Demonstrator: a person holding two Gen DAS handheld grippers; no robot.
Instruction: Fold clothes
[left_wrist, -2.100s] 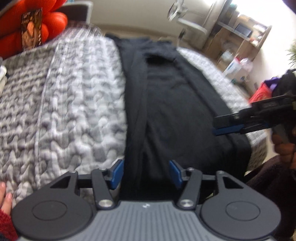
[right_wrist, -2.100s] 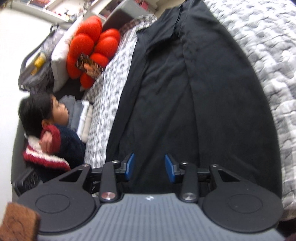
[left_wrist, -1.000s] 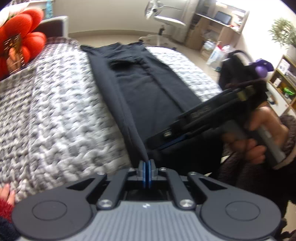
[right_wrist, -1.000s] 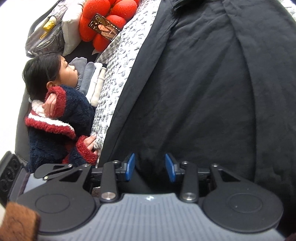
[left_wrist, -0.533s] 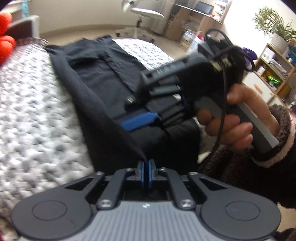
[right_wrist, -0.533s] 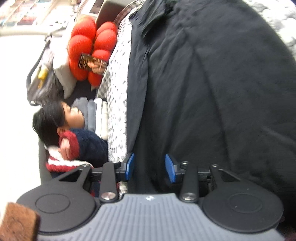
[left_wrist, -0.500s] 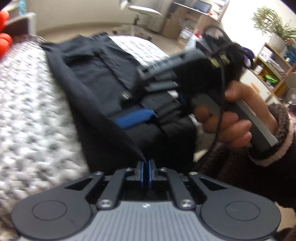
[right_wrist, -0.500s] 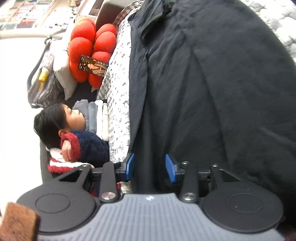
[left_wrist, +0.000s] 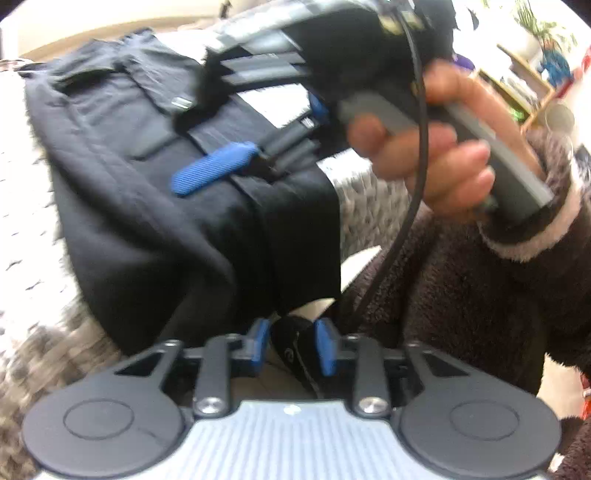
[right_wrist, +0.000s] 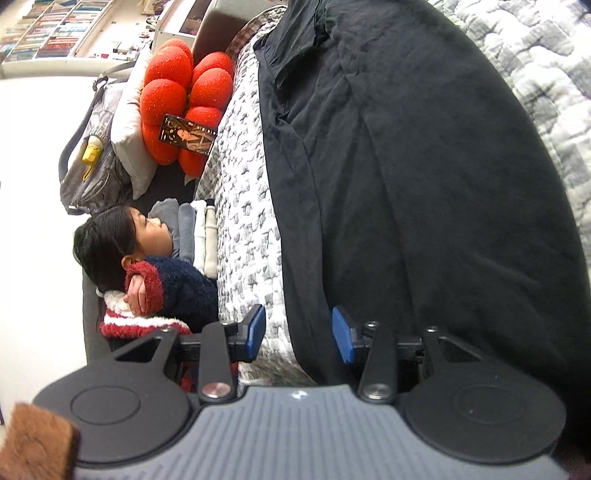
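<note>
Nearest the lens, the left gripper (left_wrist: 290, 345) has just been opening; its blue pads stand a little apart with no cloth pressed between them, only something dark and blurred below, perhaps a shoe. Just past it the black garment (left_wrist: 155, 206) hangs over the near edge of the bed (left_wrist: 26, 236), laid lengthwise and already folded in along its sides. The right gripper (right_wrist: 298, 334) is partly open over the garment's left border at that same edge, gripping nothing. Farther off, the collar end lies flat toward the far edge. The crosswise fold from near edge to far looks undone.
</note>
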